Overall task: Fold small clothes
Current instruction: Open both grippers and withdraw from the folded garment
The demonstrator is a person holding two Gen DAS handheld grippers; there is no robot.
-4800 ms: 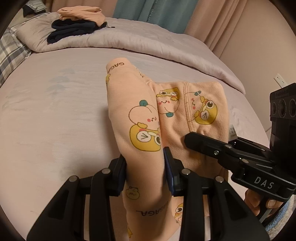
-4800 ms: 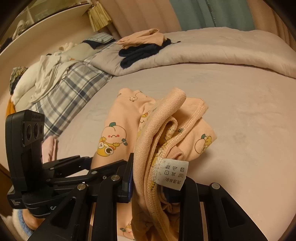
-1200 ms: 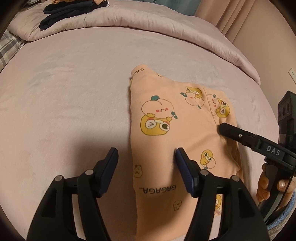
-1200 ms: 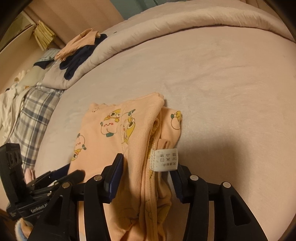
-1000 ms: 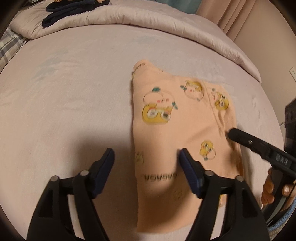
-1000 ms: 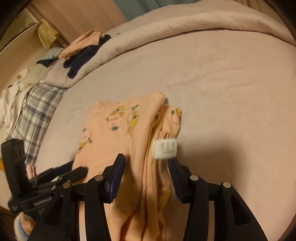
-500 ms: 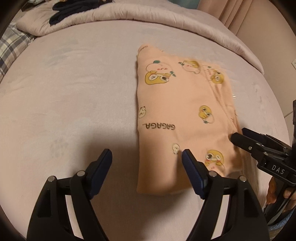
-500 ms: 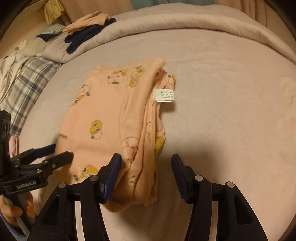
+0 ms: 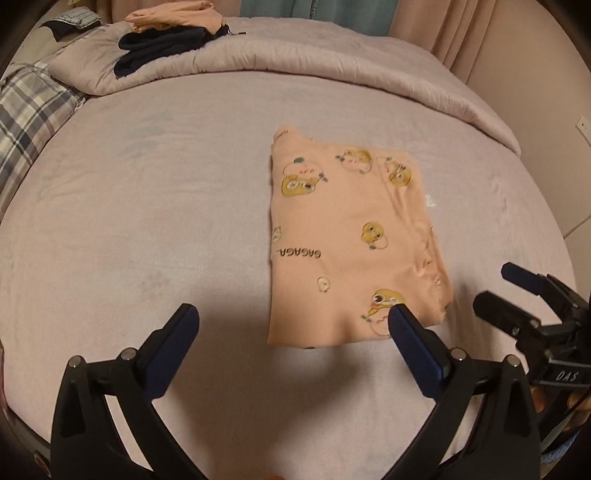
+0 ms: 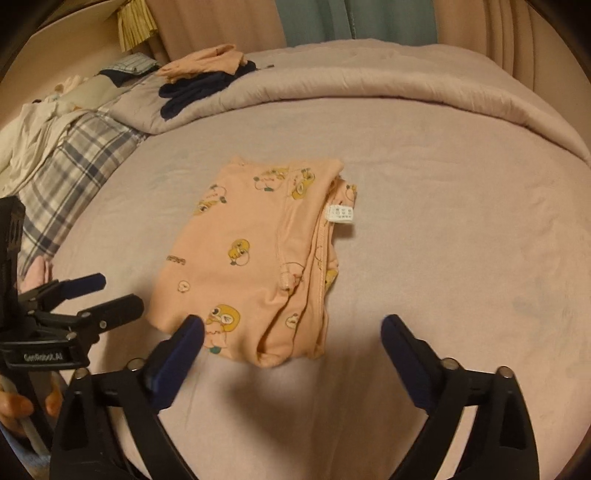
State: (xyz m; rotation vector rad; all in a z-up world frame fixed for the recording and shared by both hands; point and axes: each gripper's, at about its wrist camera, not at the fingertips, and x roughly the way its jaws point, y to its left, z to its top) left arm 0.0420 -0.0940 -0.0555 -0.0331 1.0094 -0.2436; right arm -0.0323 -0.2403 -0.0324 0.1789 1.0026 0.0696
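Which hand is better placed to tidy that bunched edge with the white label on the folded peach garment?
Probably the right gripper: open, on the peach garment's bunched side with the white label.

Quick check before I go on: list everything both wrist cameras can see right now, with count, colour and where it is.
folded garment: one, peach with yellow cartoon prints, flat on the middle of the bed, white care label at its right edge
bed sheet: one, pale mauve, under the garment
quilt: one, mauve, rolled along the far side
clothes pile: peach piece on dark navy ones, on the quilt's left end
plaid fabric: blue-grey check, far left
curtains: teal and beige, behind the bed
left tongs: black with blue pads, open, empty, near the garment's near edge
right tongs: same, open, empty
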